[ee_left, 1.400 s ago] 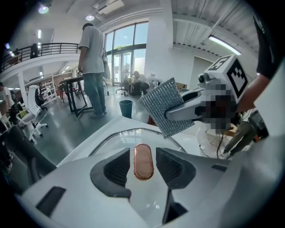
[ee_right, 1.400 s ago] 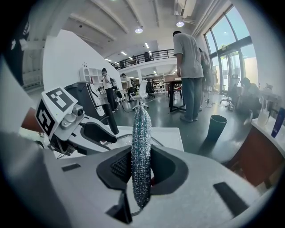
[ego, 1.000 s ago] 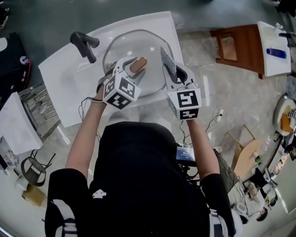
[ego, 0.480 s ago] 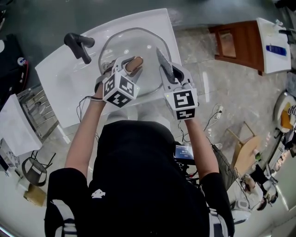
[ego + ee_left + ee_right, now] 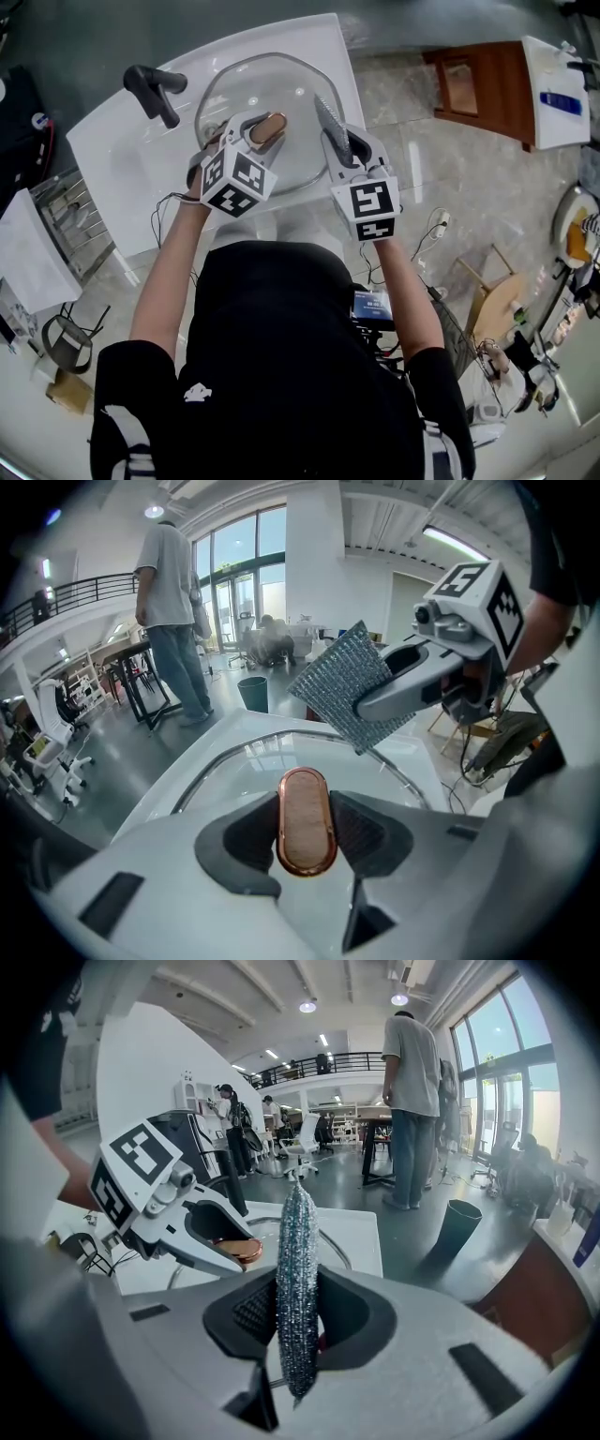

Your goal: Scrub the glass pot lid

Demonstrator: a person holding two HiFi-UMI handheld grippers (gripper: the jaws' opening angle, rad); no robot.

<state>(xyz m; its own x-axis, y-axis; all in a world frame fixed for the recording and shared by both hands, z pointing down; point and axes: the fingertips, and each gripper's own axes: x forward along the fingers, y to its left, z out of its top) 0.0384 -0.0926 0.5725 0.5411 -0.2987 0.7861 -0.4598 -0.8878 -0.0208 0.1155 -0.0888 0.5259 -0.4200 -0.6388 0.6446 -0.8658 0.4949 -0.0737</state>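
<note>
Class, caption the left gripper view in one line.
Left gripper shut on the copper knob of the glass lid; right gripper holds a scouring pad.

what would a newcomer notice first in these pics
The big glass pot lid over the white sink fills the upper middle of the head view. The left gripper is clamped on its copper-coloured oval knob, and just right of it the right gripper pinches a glittery silver scrub pad.

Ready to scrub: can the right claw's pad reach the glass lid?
Likely yes: the pad is right by the glass lid with nothing between; the left claw only holds the knob.
</note>
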